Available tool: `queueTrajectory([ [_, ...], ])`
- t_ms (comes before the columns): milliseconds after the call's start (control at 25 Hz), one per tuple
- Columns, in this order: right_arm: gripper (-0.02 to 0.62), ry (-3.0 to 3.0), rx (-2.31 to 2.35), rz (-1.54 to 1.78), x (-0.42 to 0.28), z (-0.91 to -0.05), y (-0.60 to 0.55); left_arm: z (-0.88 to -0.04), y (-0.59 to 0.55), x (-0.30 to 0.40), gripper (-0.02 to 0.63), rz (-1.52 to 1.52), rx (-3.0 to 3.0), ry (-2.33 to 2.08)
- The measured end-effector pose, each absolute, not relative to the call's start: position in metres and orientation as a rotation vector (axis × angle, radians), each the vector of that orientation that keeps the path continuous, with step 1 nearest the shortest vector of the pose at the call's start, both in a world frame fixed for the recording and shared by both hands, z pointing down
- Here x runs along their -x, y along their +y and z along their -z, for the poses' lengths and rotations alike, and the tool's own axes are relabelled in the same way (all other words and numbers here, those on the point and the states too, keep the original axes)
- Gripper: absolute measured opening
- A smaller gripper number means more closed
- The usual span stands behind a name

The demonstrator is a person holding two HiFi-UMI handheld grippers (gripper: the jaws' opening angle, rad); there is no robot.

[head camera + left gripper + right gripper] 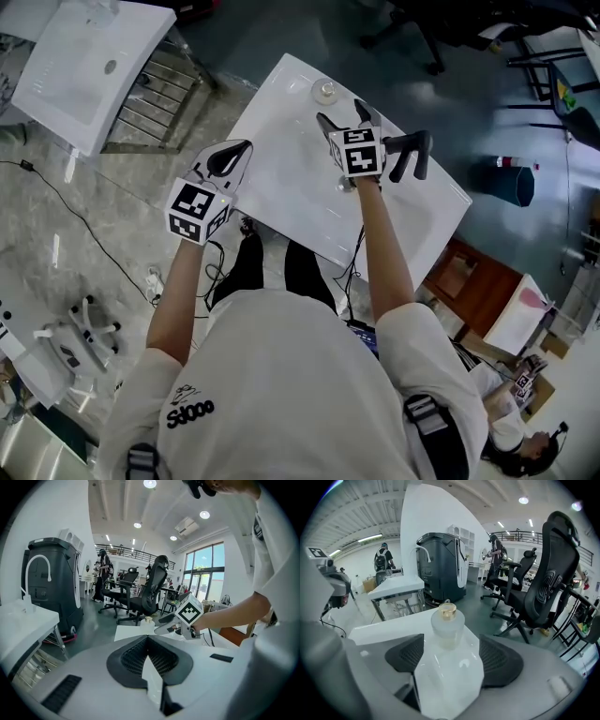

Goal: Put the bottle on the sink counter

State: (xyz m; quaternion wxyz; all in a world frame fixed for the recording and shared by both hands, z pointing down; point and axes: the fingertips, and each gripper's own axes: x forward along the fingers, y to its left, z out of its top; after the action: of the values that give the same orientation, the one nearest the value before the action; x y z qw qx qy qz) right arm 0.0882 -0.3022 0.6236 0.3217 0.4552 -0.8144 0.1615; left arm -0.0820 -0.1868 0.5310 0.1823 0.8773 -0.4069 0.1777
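Note:
A frosted glass bottle [324, 91] with a gold cap stands upright near the far edge of the white sink counter [281, 192]. My right gripper [341, 114] hovers over the counter just behind the bottle, jaws open and empty. In the right gripper view the bottle [448, 625] stands a little beyond the spread pads [405, 656] and touches neither. My left gripper [241, 149] is shut and empty, at the counter's left edge. In the left gripper view its jaw tips [147, 638] meet, and the bottle [146, 620] and the right gripper [174, 623] show ahead.
A black tap [411, 153] rises from the counter right of my right gripper. A second white sink [84, 66] on a metal frame stands at the far left. Cables lie on the floor [56, 202]. A blue bin [514, 183] and office chairs [543, 592] stand beyond.

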Motion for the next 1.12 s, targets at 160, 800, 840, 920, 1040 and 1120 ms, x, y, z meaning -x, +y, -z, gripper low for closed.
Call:
queueTrajectory([
  [160, 0.364, -2.108, -1.200, -0.452, -0.095, -0.611, -0.280, -0.526, -0.184, 0.079, 0.006, -0.498, -2.482, -1.154],
  [800, 0.179, -2.281, -1.373, -0.473, -0.116, -0.503, -0.234, -0.467, -0.206, 0.063, 0.006, -0.430, -2.599, -1.196],
  [840, 0.178, -2.288, -1.387, -0.468, -0.117, -0.495, -0.232, -0.463, -0.208, 0.062, 0.006, -0.429, -2.611, -1.197],
  [920, 0.173, -2.298, -1.407, -0.439, -0.120, -0.479, -0.229, -0.454, -0.213, 0.063, 0.006, -0.436, -2.632, -1.207],
  [1040, 0.129, -2.319, -1.450, -0.373, -0.125, -0.450, -0.230, -0.440, -0.222, 0.066, 0.006, -0.473, -2.663, -1.241],
  [1120, 0.097, -2.337, -1.491, -0.320, -0.129, -0.428, -0.233, -0.427, -0.229, 0.067, 0.006, -0.481, -2.689, -1.255],
])
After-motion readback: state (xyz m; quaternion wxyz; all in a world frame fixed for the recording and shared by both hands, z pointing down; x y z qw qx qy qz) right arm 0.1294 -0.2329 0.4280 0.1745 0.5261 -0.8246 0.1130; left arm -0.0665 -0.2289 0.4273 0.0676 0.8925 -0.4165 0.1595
